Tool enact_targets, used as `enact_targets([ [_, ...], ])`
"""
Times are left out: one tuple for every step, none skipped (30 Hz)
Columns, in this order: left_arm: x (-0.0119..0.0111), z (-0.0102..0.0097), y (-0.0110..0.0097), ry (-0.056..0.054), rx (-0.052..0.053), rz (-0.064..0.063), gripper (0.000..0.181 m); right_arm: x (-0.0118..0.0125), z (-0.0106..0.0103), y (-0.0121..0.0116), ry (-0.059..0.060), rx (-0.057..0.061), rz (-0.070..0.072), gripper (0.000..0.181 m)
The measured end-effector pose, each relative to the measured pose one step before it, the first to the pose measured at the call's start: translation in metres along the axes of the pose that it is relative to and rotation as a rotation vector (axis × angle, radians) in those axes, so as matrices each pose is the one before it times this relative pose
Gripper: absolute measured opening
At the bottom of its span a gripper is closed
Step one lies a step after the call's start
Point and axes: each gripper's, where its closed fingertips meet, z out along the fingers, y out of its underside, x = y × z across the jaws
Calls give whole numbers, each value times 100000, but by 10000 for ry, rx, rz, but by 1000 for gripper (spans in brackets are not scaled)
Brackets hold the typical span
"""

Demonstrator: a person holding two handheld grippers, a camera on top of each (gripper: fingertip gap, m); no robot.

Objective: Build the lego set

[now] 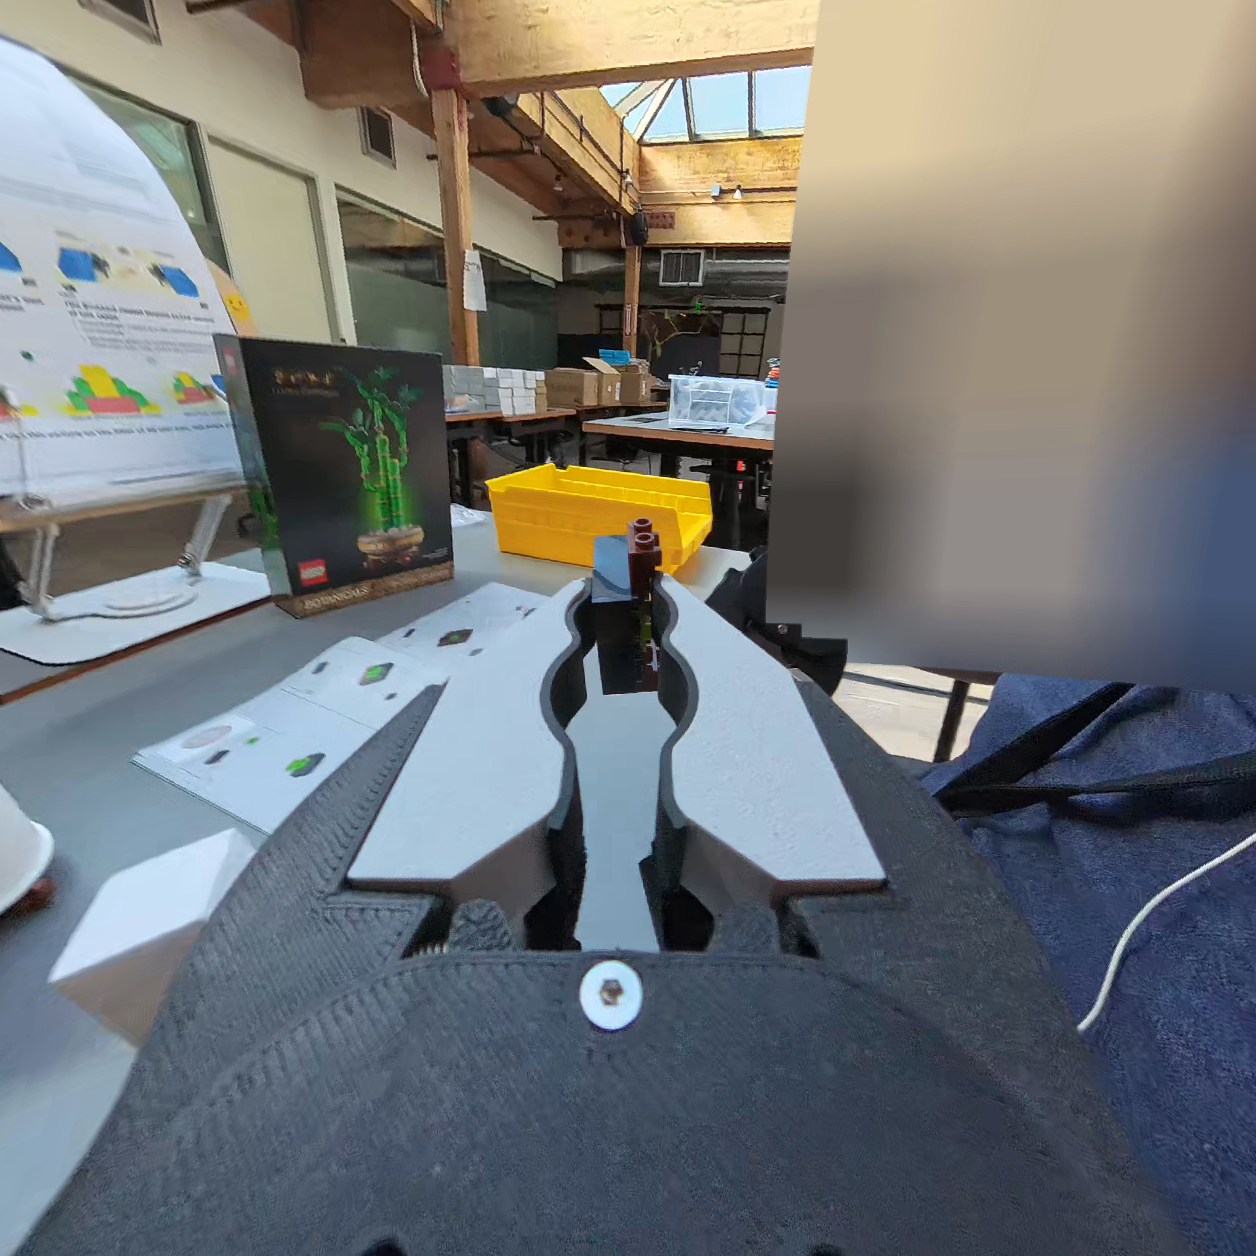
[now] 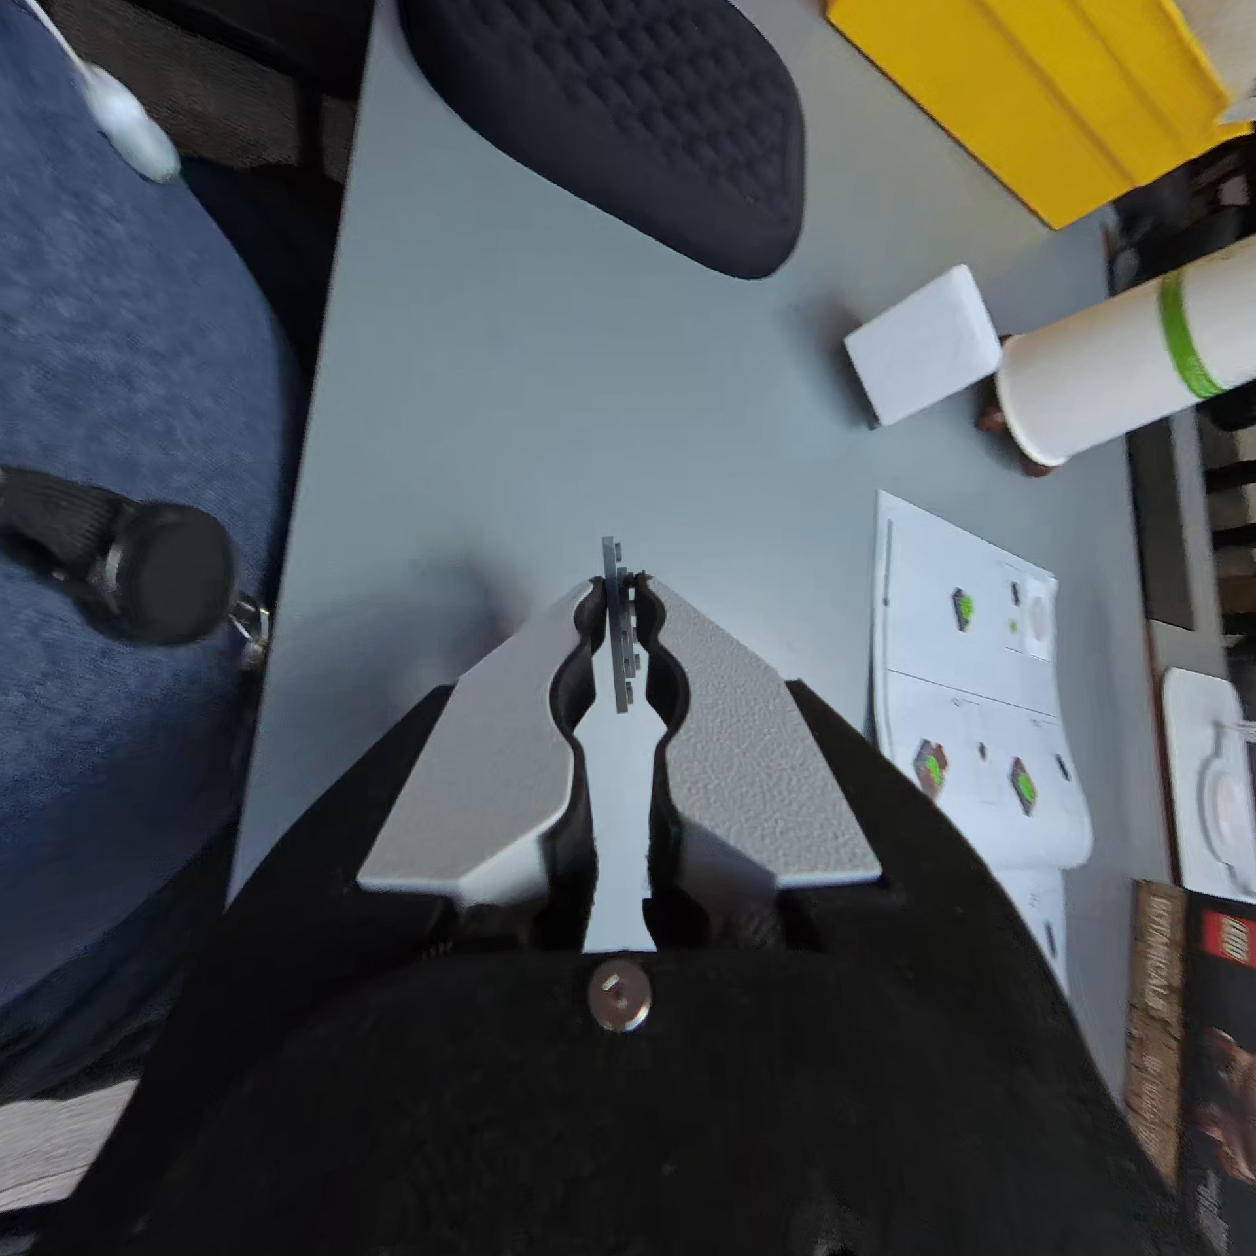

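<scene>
the left gripper (image 1: 622, 591) is raised above the grey table (image 1: 136, 693), its fingers pinching a small lego assembly (image 1: 629, 612) of black and dark brown pieces (a trace of green shows between them) that juts past the fingertips. beyond it a yellow bin (image 1: 598, 510) sits at the table's far edge, with the lego box (image 1: 346, 469) standing upright to its left and instruction sheets (image 1: 326, 693) lying flat in front of the box.

the right gripper (image 2: 622, 581) points down at the table, fingers pressed onto a thin grey studded plate (image 2: 622, 632) held edge-on. the grey surface under and ahead of it is bare up to a black textured pad (image 2: 612, 115). the table's left edge runs close beside the gripper, with a person's blue clothing (image 2: 122, 408) past it. to the right lie the instruction sheets (image 2: 972, 686), a small white box (image 2: 917, 346) and a white cup (image 2: 1101, 367) with a green band.
</scene>
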Motion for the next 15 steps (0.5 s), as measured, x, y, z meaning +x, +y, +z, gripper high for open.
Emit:
enact_targets([
  [-155, 321, 584, 74, -77, -532, 13, 789, -249, 863, 505, -36, -369, 7],
  [-121, 326, 652, 93, -148, -488, 13, 515, -217, 812, 398, -19, -477, 8],
  [-110, 324, 602, 104, -147, -456, 13, 530, -200, 818, 473, -57, -563, 7],
  [-132, 310, 468, 105, -85, -443, 13, 593, -174, 930, 488, -170, -424, 8],
  [-48, 309, 397, 183, -80, -439, 13, 339, -97, 980, 246, -236, -220, 8],
  [-49, 309, 372, 199, -100, -411, 13, 235, -38, 925, 135, -179, -155, 8],
  [-166, 317, 343, 132, -129, -373, 13, 150, 14, 898, 43, -145, -67, 8],
  [-294, 308, 249, 38, -115, -298, 13, 137, 27, 746, 30, -56, 7, 8],
  [-350, 322, 125, -28, -60, -189, 13, 285, 3, 452, 129, 116, -10, 8],
  [-325, 332, 39, -54, -54, -105, 13, 219, 33, 281, 87, 168, -13, 8],
  [-288, 364, 28, -58, -87, -63, 12, 62, 112, 283, -34, 88, 29, 8],
  [-245, 406, 0, -52, -102, -15, 12, 34, 197, 354, -44, -24, 39, 8],
  [-235, 422, -19, -75, -110, 18, 13, 65, 210, 295, -4, -25, 7, 8],
  [-289, 430, -17, -123, -130, 42, 13, -80, 193, 140, -76, 46, -22, 8],
  [-298, 435, 4, -145, -145, 74, 13, -104, 173, 66, -93, 72, -12, 8],
])
